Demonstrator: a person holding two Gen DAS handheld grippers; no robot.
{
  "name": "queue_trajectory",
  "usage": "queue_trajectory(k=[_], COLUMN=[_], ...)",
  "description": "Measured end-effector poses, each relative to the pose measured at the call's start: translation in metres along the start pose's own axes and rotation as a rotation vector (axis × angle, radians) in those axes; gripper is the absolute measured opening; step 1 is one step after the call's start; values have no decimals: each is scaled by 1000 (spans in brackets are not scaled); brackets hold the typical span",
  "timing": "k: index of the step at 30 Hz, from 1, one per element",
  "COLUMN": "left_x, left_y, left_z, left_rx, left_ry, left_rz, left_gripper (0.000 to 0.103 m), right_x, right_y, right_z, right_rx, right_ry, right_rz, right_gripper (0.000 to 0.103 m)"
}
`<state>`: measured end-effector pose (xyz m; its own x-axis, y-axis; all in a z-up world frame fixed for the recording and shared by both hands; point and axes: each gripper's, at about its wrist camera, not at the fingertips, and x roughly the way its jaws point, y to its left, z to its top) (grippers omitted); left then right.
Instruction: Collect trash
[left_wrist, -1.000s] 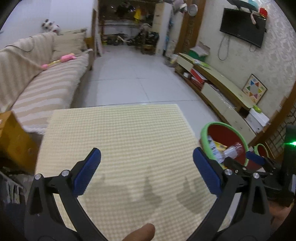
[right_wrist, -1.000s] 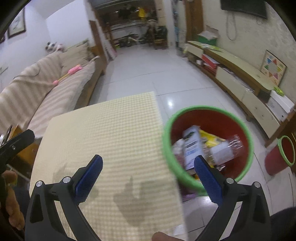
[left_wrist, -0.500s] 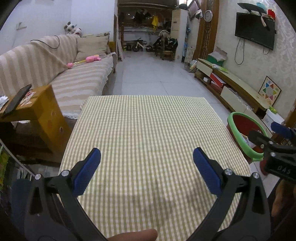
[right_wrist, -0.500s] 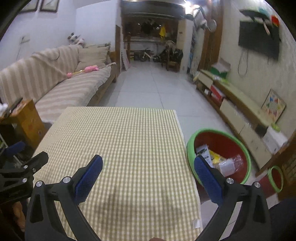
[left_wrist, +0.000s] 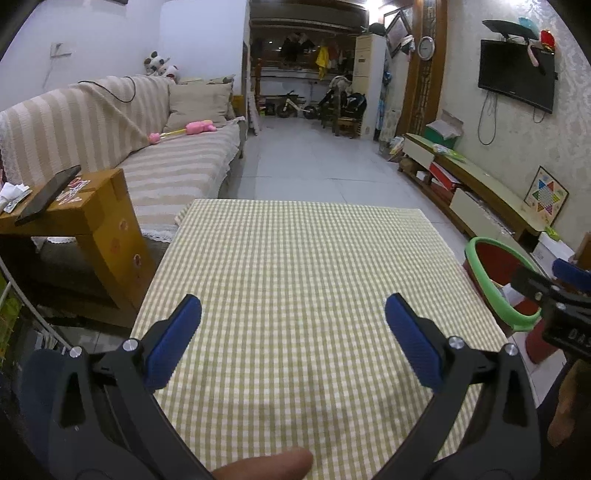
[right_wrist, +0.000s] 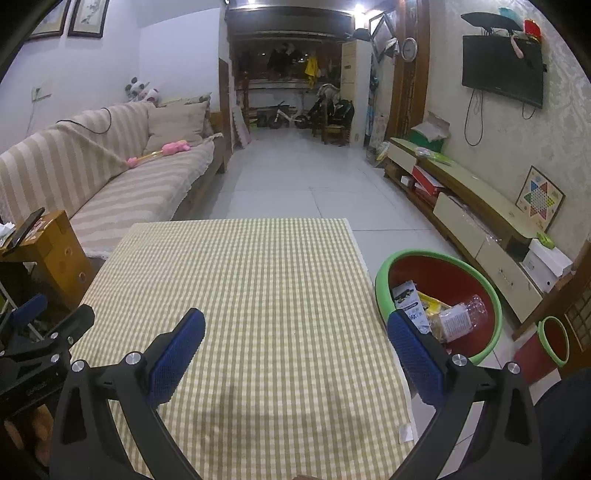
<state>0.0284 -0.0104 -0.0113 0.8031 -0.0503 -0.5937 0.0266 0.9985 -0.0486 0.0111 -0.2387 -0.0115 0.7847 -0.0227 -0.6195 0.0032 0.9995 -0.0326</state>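
Two handheld grippers hover over a table w/ a green-and-white checked cloth (left_wrist: 314, 280) in a living room. Left gripper (left_wrist: 293, 317): jaws spread wide, nothing between the blue pads. Right gripper (right_wrist: 295, 332): same, released and empty. Each gripper shows at the edge of the other's view, so they sit side by side near the table's near edge.

The tabletop looks bare from near edge to far edge; no loose trash seen on it. A small white tag pokes out at the cloth's near-right corner.

Trash is in the red bin w/ green rim (right_wrist: 495, 299), on the floor just beside the table's right edge. Inside: a crumpled clear plastic bottle (right_wrist: 461, 317), a white printed carton (right_wrist: 408, 299) and a yellow wrapper (right_wrist: 434, 302). A second, smaller red bin (right_wrist: 554, 338) stands farther right.

Around: striped sofa (left_wrist: 155, 162) past the table's left side, wooden side stand w/ a phone at the left, TV and low cabinet along the right wall.

Judgement: collecting seems finished or nearly so, as nothing is left on the table. Next move prob. calls for scanning floor and sofa for stray items, or resting both grippers.
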Motion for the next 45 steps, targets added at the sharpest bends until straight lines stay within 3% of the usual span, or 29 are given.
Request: queue_trajectory(k=[37,45], left_x=[2,-4], left_y=[5,4], left_z=[-2,-4], left_rx=[3,14], left_ry=[2,-37], left_rz=[19,15], left_gripper=[98,98], right_x=[3,4], right_y=[3,3], right_z=[-8,-7], right_rx=[-9,-11], right_ry=[2,2], right_rz=[37,33], right_gripper=[96,96])
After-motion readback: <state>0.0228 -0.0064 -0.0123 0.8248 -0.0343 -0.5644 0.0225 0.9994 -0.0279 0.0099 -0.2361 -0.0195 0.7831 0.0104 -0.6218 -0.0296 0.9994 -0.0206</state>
